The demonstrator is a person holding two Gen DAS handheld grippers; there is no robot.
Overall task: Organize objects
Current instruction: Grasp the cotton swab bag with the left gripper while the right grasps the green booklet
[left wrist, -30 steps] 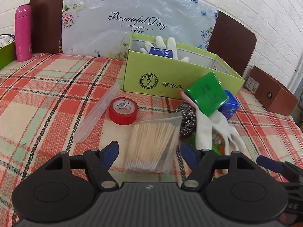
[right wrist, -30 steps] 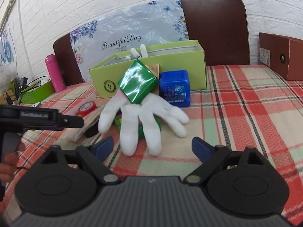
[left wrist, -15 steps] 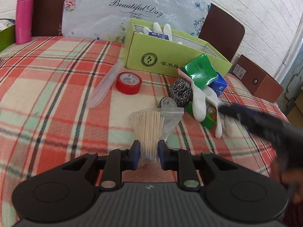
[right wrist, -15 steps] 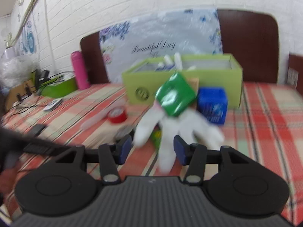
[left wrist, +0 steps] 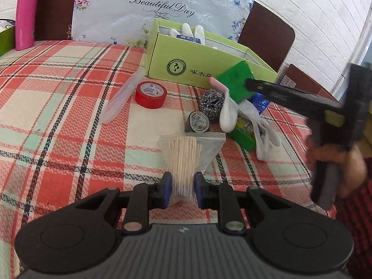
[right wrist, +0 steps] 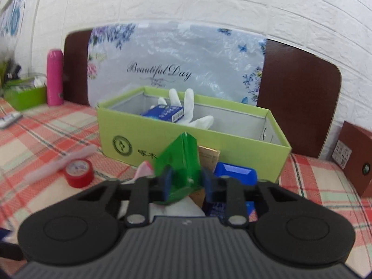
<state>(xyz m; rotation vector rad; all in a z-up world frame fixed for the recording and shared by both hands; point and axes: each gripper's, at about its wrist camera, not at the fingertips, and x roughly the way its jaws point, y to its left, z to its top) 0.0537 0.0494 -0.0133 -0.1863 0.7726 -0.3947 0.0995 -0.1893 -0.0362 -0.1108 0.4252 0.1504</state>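
Observation:
My left gripper (left wrist: 182, 187) is shut on a clear bag of toothpicks (left wrist: 184, 160) and holds it above the plaid tablecloth. My right gripper (right wrist: 186, 181) is shut on a shiny green packet (right wrist: 180, 160) in front of the open light-green box (right wrist: 232, 144); it also shows in the left wrist view (left wrist: 251, 83) at the green packet (left wrist: 232, 83). The green box (left wrist: 202, 69) holds a white glove (right wrist: 188, 107) and a small blue carton (right wrist: 165, 114). A white glove (left wrist: 234, 114) lies under the packet.
A red tape roll (left wrist: 151, 91), a clear plastic strip (left wrist: 121, 102), a steel scourer (left wrist: 211, 102), a small dark tape roll (left wrist: 197, 122), a blue box (right wrist: 234, 172) and a flat green pack (left wrist: 243, 132) lie on the cloth. A pink bottle (left wrist: 24, 16) stands far left. A brown box (right wrist: 355, 158) sits at right.
My left gripper closed on the toothpick bag and lifted it. My right gripper moved forward to the green packet and closed on it.

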